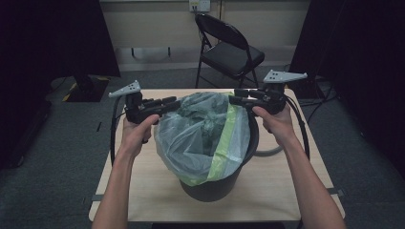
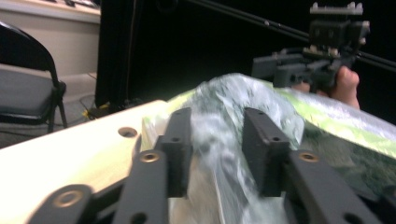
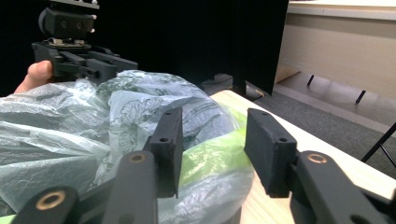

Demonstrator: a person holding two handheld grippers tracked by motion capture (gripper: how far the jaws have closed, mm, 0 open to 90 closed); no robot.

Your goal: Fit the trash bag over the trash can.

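A black bin [image 1: 210, 188] stands in the middle of a wooden table [image 1: 143, 191]. A translucent bag [image 1: 203, 133] with a green band bulges out of its top. At the bag's left upper edge is my left gripper [image 1: 174, 101], pointing right. Its own view shows its jaws [image 2: 217, 144] apart with bag film [image 2: 219, 121] running between them, pads not clearly pressing. My right gripper [image 1: 235, 98] points left at the bag's right upper edge. Its jaws [image 3: 212, 144] stand apart over the green band [image 3: 210, 163], not touching it.
A black folding chair [image 1: 229, 52] stands behind the table. A grey cable loop [image 1: 270, 152] lies on the table right of the bin. Dark curtains flank both sides. Bare tabletop lies in front of and left of the bin.
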